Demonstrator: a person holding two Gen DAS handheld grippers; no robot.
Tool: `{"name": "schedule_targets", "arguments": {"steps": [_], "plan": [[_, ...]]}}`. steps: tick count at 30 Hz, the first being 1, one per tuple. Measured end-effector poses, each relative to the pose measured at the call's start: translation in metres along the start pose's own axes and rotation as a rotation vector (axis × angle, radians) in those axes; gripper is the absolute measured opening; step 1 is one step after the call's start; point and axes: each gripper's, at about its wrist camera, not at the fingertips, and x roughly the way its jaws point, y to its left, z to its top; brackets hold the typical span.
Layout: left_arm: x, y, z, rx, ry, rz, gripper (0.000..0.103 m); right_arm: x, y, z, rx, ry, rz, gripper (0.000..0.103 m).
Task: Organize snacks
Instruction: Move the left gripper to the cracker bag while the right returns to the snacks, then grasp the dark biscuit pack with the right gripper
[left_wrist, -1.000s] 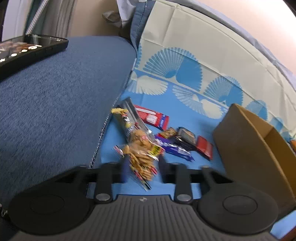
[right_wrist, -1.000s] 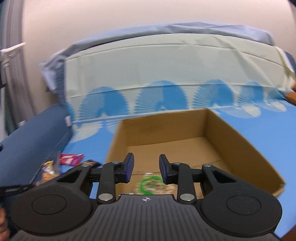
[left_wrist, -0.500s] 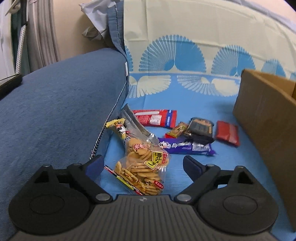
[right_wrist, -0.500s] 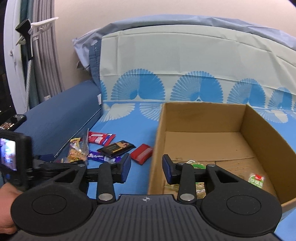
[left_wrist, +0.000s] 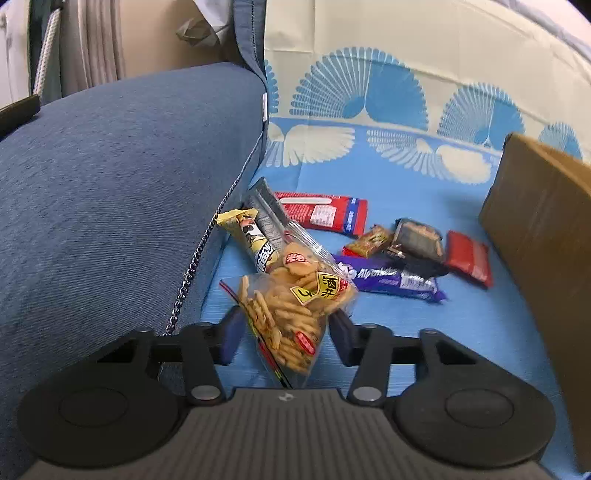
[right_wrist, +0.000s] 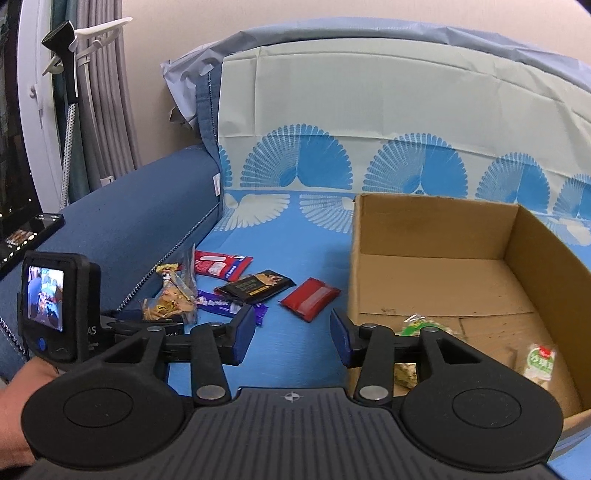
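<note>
A clear bag of golden crackers (left_wrist: 295, 295) stands crumpled between the fingers of my left gripper (left_wrist: 286, 332). Its jaws are closing and both pads press on the bag's sides. Beyond it, loose snacks lie on the blue patterned sheet: a yellow bar (left_wrist: 247, 236), a long red pack (left_wrist: 321, 214), a purple bar (left_wrist: 388, 278), a dark pack (left_wrist: 417, 236) and a small red pack (left_wrist: 469, 258). My right gripper (right_wrist: 291, 332) hovers left of the cardboard box (right_wrist: 535, 266); its jaws are opening with nothing between them. Green-and-white packets (right_wrist: 541, 362) lie inside the box.
A dark blue cushion (left_wrist: 110, 184) rises along the left of the snack pile. The box wall (left_wrist: 535, 221) closes off the right. A phone (right_wrist: 26, 236) rests on the cushion. A person's hand (right_wrist: 14, 406) holds the left gripper at the lower left.
My left jaws spread wide, then closed in on the cracker bag, which now stands bunched up. My right gripper swung left from over the box to beside it, its jaws widening.
</note>
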Motion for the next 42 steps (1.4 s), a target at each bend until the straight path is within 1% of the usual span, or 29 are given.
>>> {"name": "schedule_targets", "arguments": {"steps": [2, 4, 9, 11, 14, 15, 17, 19, 22, 26, 32, 39, 40, 42], "plan": [[-0.009, 0.007, 0.002, -0.033, -0.015, -0.043, 0.048, 0.003, 0.004, 0.001, 0.009, 0.000, 0.008, 0.047], [-0.018, 0.014, 0.003, -0.060, -0.026, -0.094, 0.047, 0.005, 0.008, 0.004, 0.018, -0.002, 0.017, 0.047], [-0.040, 0.029, -0.001, -0.126, 0.027, -0.183, 0.044, 0.006, 0.018, 0.007, 0.030, -0.007, 0.045, 0.048], [-0.048, 0.034, -0.003, -0.141, 0.041, -0.202, 0.042, 0.006, 0.021, 0.008, 0.028, -0.008, 0.055, 0.048], [-0.050, 0.036, -0.005, -0.153, 0.074, -0.224, 0.042, 0.005, 0.023, 0.008, 0.025, -0.004, 0.065, 0.048], [-0.048, 0.036, -0.005, -0.154, 0.083, -0.218, 0.043, 0.006, 0.023, 0.008, 0.024, -0.002, 0.067, 0.048], [-0.041, 0.036, -0.005, -0.166, 0.121, -0.206, 0.053, 0.005, 0.022, 0.008, 0.024, 0.001, 0.068, 0.048], [-0.033, 0.037, -0.007, -0.184, 0.157, -0.213, 0.058, 0.005, 0.020, 0.008, 0.025, 0.004, 0.068, 0.049], [-0.024, 0.039, -0.007, -0.201, 0.188, -0.213, 0.068, 0.005, 0.018, 0.008, 0.034, 0.009, 0.065, 0.051], [-0.022, 0.040, -0.007, -0.206, 0.196, -0.229, 0.072, 0.005, 0.016, 0.009, 0.046, 0.015, 0.067, 0.053], [-0.017, 0.037, -0.006, -0.205, 0.202, -0.227, 0.072, 0.005, 0.015, 0.008, 0.043, 0.024, 0.073, 0.054], [-0.014, 0.035, -0.006, -0.215, 0.188, -0.225, 0.072, 0.006, 0.013, 0.002, 0.032, 0.045, 0.066, 0.055], [-0.014, 0.035, -0.006, -0.215, 0.185, -0.227, 0.071, 0.006, 0.013, 0.001, 0.032, 0.047, 0.064, 0.055], [-0.015, 0.035, -0.005, -0.217, 0.175, -0.235, 0.063, 0.006, 0.012, -0.001, 0.035, 0.044, 0.059, 0.055]]}}
